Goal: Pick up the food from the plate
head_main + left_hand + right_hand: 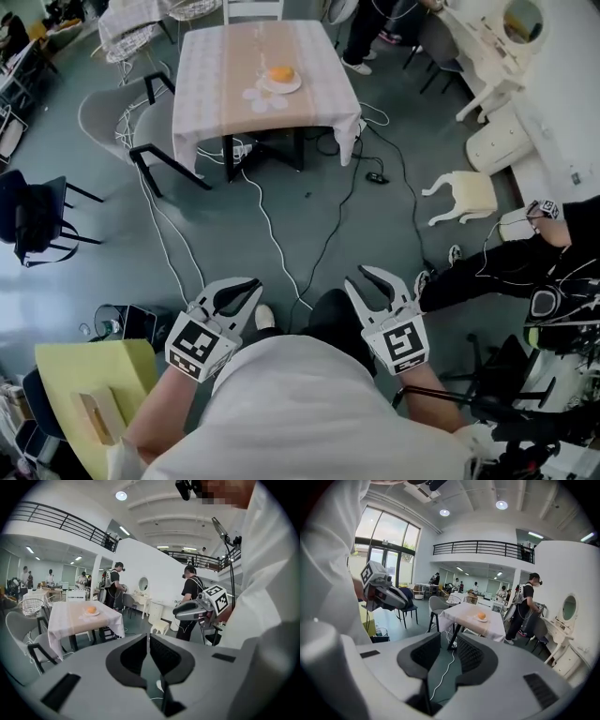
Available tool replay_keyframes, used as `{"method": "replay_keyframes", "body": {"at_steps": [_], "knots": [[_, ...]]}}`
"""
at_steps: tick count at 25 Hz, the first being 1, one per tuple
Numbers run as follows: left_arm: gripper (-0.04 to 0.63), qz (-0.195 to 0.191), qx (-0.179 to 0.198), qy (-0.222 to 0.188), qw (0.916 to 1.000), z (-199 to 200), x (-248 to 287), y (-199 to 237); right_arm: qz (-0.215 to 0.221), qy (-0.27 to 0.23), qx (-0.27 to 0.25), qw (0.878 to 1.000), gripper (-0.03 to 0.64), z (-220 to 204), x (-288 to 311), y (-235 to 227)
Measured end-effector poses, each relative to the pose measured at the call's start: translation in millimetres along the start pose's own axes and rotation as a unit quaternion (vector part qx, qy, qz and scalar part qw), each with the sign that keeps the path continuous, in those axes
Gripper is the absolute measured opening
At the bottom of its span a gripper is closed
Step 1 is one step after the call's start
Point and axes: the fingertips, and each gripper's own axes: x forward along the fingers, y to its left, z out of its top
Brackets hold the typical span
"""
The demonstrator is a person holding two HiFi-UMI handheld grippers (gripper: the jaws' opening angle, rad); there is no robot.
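An orange round piece of food (280,74) lies on a small white plate (292,84) on the cloth-covered table (225,66), far ahead across the floor. It also shows in the left gripper view as the food (91,610) and in the right gripper view as the food (481,616). Both grippers are held close to the person's body, well short of the table. My left gripper (248,286) is shut and empty, its pads (140,654) nearly touching. The right gripper (366,278) stands open with nothing between its pads (423,654).
Cables (272,234) trail over the grey floor between me and the table. Chairs (141,122) stand left of the table, a black chair (33,220) further left. A white stool (464,195) lies tipped at the right, a yellow chair (94,384) at my left. Other people stand nearby.
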Motion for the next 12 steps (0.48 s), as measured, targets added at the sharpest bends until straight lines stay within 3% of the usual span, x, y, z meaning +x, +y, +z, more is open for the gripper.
{"method": "replay_keyframes", "body": {"at_steps": [7,12], "knots": [[0.058,0.005,-0.004,-0.002,1.0000,18,34,56,0.022,0.004,-0.001,1.000,0.106,17,61,-41],[0.081,0.039,-0.006,0.004,0.9992,55,86,113,0.057,-0.013,0.001,0.998,0.106,32,124,-105]]}}
